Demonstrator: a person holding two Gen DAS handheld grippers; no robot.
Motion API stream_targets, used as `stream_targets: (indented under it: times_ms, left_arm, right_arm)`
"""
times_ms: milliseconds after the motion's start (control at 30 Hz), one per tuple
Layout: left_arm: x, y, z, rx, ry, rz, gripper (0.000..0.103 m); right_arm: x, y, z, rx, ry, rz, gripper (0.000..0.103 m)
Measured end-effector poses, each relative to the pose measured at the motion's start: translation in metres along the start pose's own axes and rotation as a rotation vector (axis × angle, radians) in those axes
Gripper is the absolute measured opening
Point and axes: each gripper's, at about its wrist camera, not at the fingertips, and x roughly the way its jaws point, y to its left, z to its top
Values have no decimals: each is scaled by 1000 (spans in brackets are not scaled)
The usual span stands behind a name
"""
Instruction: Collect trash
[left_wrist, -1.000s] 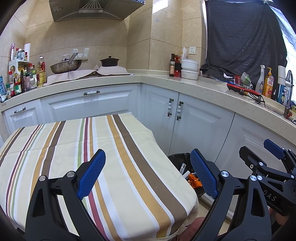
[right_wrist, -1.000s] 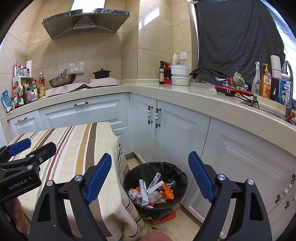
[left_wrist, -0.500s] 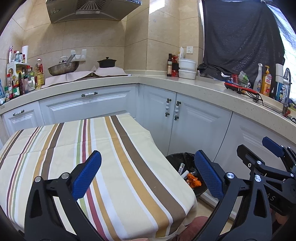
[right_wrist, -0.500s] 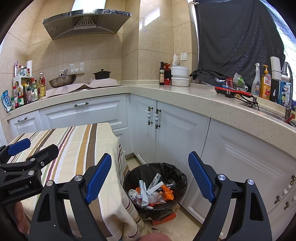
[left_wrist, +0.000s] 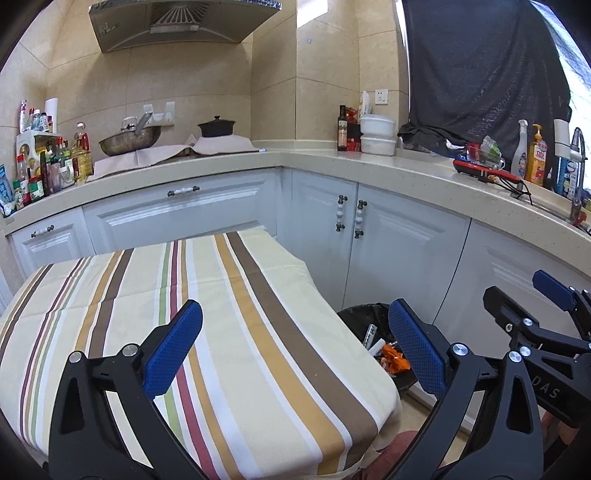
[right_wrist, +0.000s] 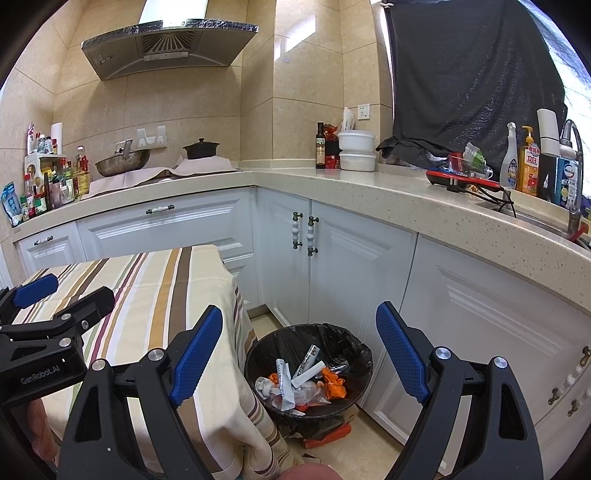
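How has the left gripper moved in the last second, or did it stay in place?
Yes. The left gripper has opened wider: in its own view the right finger now covers more of the trash bin, while the striped tablecloth barely shifts.

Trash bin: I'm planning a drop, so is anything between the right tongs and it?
Nothing. In the right wrist view the open right tongs frame the trash bin directly, with only air between.

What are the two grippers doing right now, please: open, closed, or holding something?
Left gripper: open, holding nothing, over the striped tablecloth.
Right gripper: open, holding nothing, above the trash bin.
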Motion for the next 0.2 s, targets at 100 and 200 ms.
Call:
stream_targets:
  times_ms: [100,200]
  left_arm:
    - [4,5,-1,-19,22,-2,98]
    - [6,9,-2,-25,32,10,98]
  right_arm:
    - [2,-1,-1,2,2,2,83]
    - [4,-1,-2,2,6,8,83]
